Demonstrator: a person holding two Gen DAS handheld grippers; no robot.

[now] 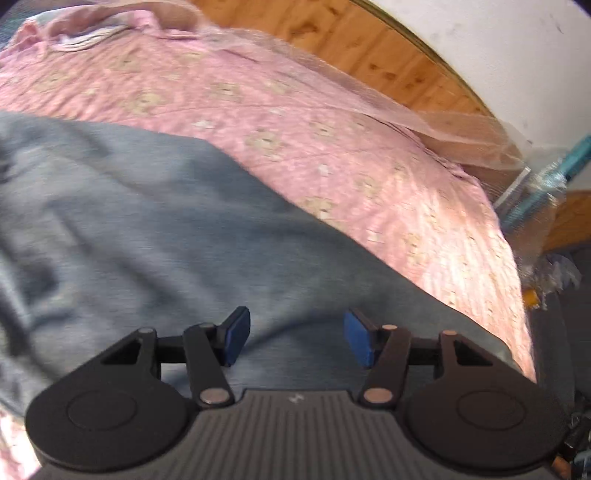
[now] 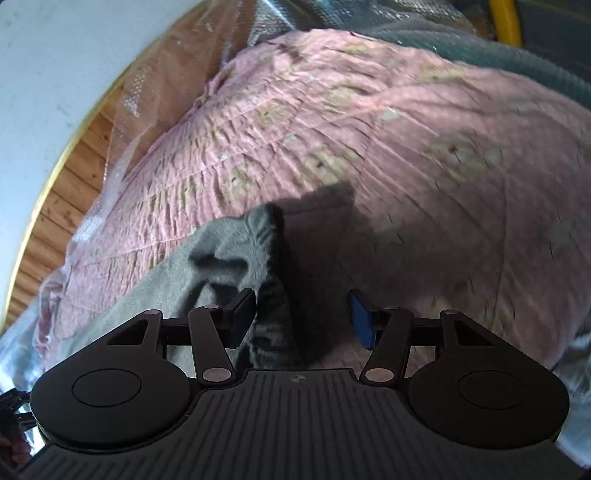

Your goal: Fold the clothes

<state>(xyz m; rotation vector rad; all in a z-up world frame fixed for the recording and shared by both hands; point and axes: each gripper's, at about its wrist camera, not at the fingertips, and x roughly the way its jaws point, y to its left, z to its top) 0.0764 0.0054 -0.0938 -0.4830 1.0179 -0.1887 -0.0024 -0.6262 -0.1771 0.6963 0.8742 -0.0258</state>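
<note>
A grey garment lies spread on a pink patterned bedspread. My left gripper hovers just above the cloth, open, with nothing between its blue pads. In the right wrist view a bunched, ribbed end of the grey garment rises in front of the left finger and runs down between the jaws of my right gripper. That gripper is open; neither pad presses on the cloth. The pink bedspread fills the area beyond it.
A wooden board and a white wall border the bed's far side, with clear plastic film along the edge. A teal knitted blanket and a yellow bar lie beyond the bedspread.
</note>
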